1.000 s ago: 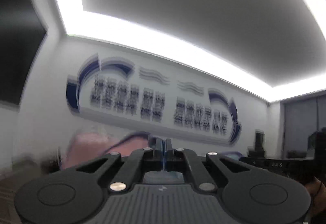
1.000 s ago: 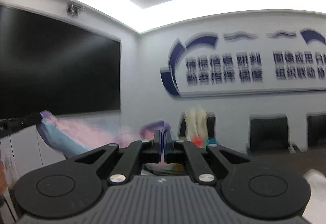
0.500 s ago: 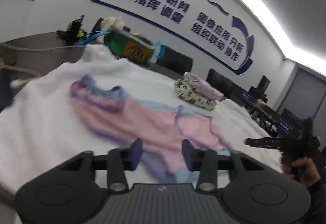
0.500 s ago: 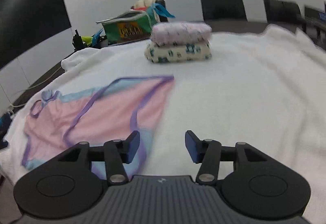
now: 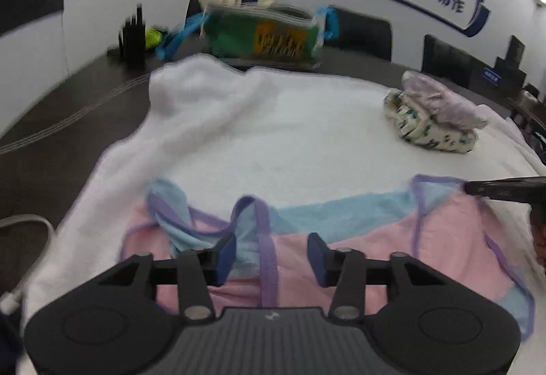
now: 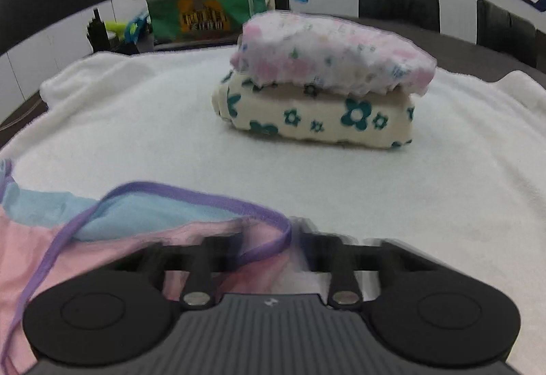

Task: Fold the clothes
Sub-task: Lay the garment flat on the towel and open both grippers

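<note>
Garment: pink and blue top (image 5: 358,238) with purple trim, spread flat at the near edge of the white towel (image 5: 290,136).
Left gripper (image 5: 271,255): fingers spread wide, hovering over a purple strap, pinching nothing.
Right gripper (image 6: 269,248): at the top's purple-edged corner; fingertips blurred, cannot tell whether they pinch it.
Folded stack (image 6: 317,81): two floral pieces, mid-towel, apart from the top.
Green bag (image 5: 262,37): beyond the towel's far edge.
Black stand (image 5: 131,37): far left corner of the dark table (image 5: 51,122).

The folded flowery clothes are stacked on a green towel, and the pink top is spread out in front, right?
Not quite: the towel is white, not green, as the right wrist view shows. The folded flowery clothes are stacked on it, with the pink top spread out in front.
</note>
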The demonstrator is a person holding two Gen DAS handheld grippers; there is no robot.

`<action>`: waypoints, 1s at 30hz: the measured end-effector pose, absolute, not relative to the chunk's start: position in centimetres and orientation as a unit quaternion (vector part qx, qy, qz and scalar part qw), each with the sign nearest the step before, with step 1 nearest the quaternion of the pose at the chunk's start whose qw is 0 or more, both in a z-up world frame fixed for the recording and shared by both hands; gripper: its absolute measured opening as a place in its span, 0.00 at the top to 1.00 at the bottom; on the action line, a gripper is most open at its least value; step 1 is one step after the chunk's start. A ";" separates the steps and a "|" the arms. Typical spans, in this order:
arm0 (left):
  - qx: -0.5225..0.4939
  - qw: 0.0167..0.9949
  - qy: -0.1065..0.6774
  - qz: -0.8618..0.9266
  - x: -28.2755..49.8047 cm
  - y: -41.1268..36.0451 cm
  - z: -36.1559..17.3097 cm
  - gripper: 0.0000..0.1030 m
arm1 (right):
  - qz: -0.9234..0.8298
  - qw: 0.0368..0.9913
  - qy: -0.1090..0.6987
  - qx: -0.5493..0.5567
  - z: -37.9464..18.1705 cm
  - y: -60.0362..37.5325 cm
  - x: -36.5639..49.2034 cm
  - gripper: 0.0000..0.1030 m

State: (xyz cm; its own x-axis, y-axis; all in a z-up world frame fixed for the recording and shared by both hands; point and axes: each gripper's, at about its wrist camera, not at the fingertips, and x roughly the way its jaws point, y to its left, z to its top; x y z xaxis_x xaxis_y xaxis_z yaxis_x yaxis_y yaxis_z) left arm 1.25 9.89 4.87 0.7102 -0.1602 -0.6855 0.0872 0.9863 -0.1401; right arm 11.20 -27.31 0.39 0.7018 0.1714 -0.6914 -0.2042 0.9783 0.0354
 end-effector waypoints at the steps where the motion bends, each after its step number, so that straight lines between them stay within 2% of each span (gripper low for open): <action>1: -0.058 0.921 0.378 -0.070 1.6 10.0 4.5 0.79 | 0.091 0.924 0.369 -0.029 0.6 -27.6 10.6 0.99; 2: -0.061 0.921 0.377 -0.074 1.7 9.9 4.3 0.83 | 0.080 0.926 0.366 -0.035 0.9 -27.8 10.0 0.99; 7: -0.076 0.920 0.373 -0.092 2.3 9.7 3.4 0.82 | 0.004 0.936 0.349 -0.055 1.7 -30.5 7.2 0.99; 10: -0.081 0.916 0.379 -0.100 2.5 9.8 3.2 0.78 | -0.022 0.934 0.353 -0.052 1.4 -32.0 6.3 0.92; 12: -0.089 0.916 0.378 -0.101 2.4 10.1 3.3 0.76 | -0.020 0.945 0.323 -0.033 3.3 -31.9 5.0 0.71; 13: -0.097 0.916 0.376 -0.102 2.3 10.4 3.4 0.73 | -0.014 0.953 0.301 -0.020 4.5 -31.8 4.3 0.52; 14: -0.105 0.916 0.374 -0.103 2.2 10.6 3.5 0.72 | 0.013 0.958 0.286 -0.002 5.6 -31.5 3.8 0.48; 16: -0.114 0.914 0.373 -0.106 2.3 10.8 3.7 0.71 | 0.095 0.953 0.286 0.032 7.0 -30.4 3.4 0.48; 20: -0.116 0.911 0.377 -0.122 2.5 10.3 3.8 0.71 | 0.215 0.918 0.330 0.044 6.3 -25.9 4.4 0.48; 30: -0.127 0.900 0.388 -0.150 3.8 10.7 3.4 0.70 | 0.258 0.874 0.404 0.073 3.3 -21.5 6.5 0.51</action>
State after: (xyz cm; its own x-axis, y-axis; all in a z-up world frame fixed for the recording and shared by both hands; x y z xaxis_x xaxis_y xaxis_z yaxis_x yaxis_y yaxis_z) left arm 3.80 10.70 3.43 0.6534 -0.3686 -0.6612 0.1714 0.9228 -0.3450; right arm 6.54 -21.53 3.31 0.5399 0.5102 -0.6695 -0.3928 0.8562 0.3356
